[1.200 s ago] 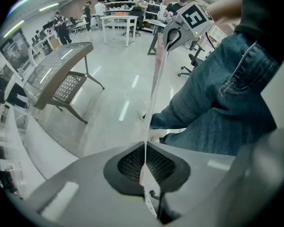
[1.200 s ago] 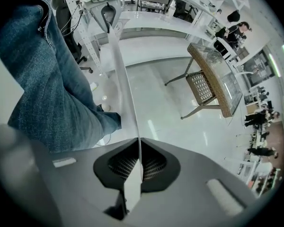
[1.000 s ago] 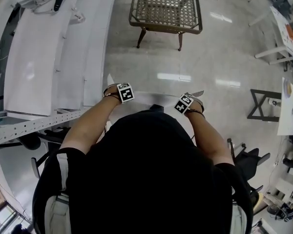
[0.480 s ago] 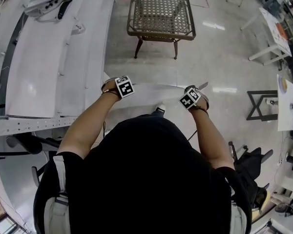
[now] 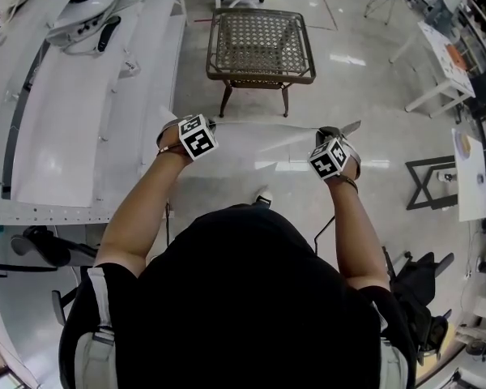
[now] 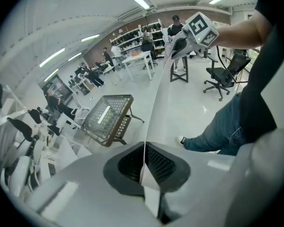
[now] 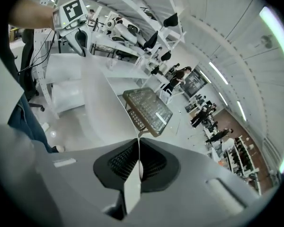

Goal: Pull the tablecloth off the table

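The tablecloth (image 5: 263, 146) is a thin, pale, see-through sheet stretched between my two grippers above the floor, clear of the brown mesh-top table (image 5: 261, 43). My left gripper (image 5: 209, 125) is shut on the cloth's left corner. My right gripper (image 5: 346, 131) is shut on its right corner. In the left gripper view the cloth (image 6: 157, 98) runs edge-on from the shut jaws (image 6: 144, 163) up to the right gripper (image 6: 180, 44), with the table (image 6: 106, 117) to its left. The right gripper view shows the cloth (image 7: 97, 103) pinched in its jaws (image 7: 138, 161), and the left gripper (image 7: 75, 25) beyond.
Long white panels (image 5: 73, 112) with white equipment line the left side. White desks (image 5: 449, 63) and a black stand (image 5: 431, 177) stand at the right, with an office chair (image 5: 413, 274) behind me. Several people (image 6: 104, 58) stand far off. Glossy floor (image 5: 364, 96) surrounds the table.
Both grippers have moved forward, toward the table, and further apart, pulling the cloth tauter between them.
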A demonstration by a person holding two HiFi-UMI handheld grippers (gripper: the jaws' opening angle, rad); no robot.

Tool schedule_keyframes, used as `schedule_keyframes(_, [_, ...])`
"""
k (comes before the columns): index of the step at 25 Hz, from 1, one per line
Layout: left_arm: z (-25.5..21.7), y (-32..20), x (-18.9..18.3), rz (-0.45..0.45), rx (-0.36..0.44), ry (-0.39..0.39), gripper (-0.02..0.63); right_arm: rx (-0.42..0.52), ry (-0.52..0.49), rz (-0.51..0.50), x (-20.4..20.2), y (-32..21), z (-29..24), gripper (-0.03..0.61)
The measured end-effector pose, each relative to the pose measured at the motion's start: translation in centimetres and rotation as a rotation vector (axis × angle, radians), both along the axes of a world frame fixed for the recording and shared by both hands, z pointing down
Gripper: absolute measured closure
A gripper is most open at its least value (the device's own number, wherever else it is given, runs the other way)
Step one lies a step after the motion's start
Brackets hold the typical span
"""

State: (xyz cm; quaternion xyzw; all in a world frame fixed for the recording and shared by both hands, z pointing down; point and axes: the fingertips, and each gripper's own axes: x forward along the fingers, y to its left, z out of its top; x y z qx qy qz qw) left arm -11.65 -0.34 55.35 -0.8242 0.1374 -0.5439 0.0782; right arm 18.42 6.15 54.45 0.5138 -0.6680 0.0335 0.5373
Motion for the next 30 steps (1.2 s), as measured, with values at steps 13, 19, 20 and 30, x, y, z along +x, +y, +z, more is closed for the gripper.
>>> schedule_keyframes(13, [-9.3, -2.5, 0.5, -0.035, 0.122, 0.080, 0.612, 0.155, -0.012, -0.007, 0.0, -1.1, -9.3, 0.545])
schedule_keyframes(19, [-7.4, -1.9, 0.7, -0.025, 0.079, 0.058, 0.612, 0.114, -0.019, 0.000, 0.2, -0.6, -7.6, 0.545])
schedule_keyframes(20, [-7.2, -1.9, 0.7, -0.024, 0.074, 0.056, 0.612, 0.111, -0.021, 0.000, 0.3, -0.6, -7.5, 0.545])
schedule_keyframes(30, [-6.4, -2.3, 0.8, -0.012, 0.054, 0.050, 0.612, 0.099, -0.035, 0.011, 0.5, -1.2, -6.9, 0.545])
